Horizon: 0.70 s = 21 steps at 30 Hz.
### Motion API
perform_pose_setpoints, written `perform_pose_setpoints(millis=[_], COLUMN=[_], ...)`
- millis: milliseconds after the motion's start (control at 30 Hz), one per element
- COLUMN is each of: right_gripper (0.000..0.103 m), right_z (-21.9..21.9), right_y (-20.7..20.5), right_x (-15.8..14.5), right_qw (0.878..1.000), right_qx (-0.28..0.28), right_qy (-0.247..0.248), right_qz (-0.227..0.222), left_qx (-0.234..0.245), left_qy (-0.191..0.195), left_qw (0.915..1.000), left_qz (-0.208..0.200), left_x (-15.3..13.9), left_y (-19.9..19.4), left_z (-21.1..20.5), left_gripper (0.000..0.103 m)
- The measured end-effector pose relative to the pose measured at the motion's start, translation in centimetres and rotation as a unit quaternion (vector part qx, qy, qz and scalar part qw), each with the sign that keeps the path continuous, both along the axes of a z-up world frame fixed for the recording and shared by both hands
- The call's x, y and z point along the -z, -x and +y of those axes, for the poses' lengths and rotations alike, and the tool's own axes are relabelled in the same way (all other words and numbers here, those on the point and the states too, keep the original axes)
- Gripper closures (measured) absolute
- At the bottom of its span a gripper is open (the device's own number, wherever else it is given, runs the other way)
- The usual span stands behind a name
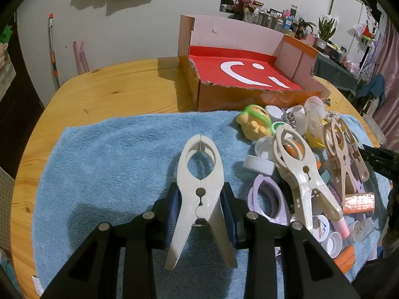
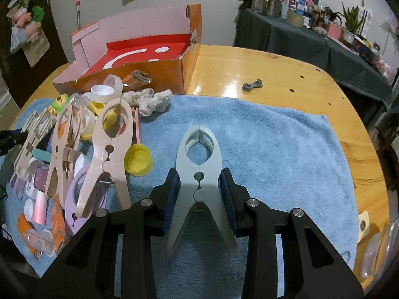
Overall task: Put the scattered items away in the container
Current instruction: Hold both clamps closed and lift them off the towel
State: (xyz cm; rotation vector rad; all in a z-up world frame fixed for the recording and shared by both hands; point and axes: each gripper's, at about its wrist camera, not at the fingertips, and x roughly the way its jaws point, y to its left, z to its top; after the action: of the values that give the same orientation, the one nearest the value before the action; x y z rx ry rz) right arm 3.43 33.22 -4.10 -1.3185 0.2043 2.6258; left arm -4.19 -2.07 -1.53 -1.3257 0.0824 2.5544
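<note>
My left gripper (image 1: 200, 199) is shut on a cream plastic clamp (image 1: 200, 174), held above the blue towel (image 1: 112, 162). My right gripper (image 2: 199, 186) is shut on a pale grey plastic clamp (image 2: 198, 167) above the towel (image 2: 274, 149). The open cardboard box (image 1: 249, 94) with a red floor and white smile mark stands at the towel's far edge; it shows in the right wrist view (image 2: 154, 72) at far left. A pile of scattered items (image 1: 311, 162) lies on the towel: more clamps, bottle caps, a yellow toy (image 1: 254, 124), purple clips. The pile (image 2: 74, 149) is to the left of the right gripper.
A yellow cap (image 2: 138, 160) lies near the pile. A grey metal part (image 2: 253, 84) sits on the wooden table (image 2: 311, 87) beyond the towel. Clear plastic pieces (image 2: 379, 249) lie at the table's right edge. A dark-clothed side table with jars (image 2: 299, 25) stands behind.
</note>
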Motion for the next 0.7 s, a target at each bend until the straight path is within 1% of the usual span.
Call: perform_pose_setpoints(millis=[133,300,400,700], right_gripper=[0.07,0.07,0.071,0.071], right_z=[0.0,-0.2,-0.1,-0.1], right_y=[0.0,0.1,0.2,0.2], right_x=[0.3,0.5,0.4,-0.9], right_qw=[1.0,1.0,1.0,1.0], right_qx=[0.001,-0.008,-0.01,-0.004], right_qy=[0.001,-0.015,-0.014,-0.015], right_qz=[-0.002,-0.01,-0.009,0.002], left_qx=[0.0,0.001,0.001,-0.001], left_qy=[0.001,0.001,0.001,0.0], left_qw=[1.0,1.0,1.0,1.0], left_qz=[0.0,-0.002,-0.001,0.001], left_x=[0.0,0.1,0.1,0.1], left_y=[-0.1,-0.2,-0.2,-0.2], left_z=[0.0,-0.1,0.0,-0.1], left_gripper=[0.068,0.068,0.068,0.068])
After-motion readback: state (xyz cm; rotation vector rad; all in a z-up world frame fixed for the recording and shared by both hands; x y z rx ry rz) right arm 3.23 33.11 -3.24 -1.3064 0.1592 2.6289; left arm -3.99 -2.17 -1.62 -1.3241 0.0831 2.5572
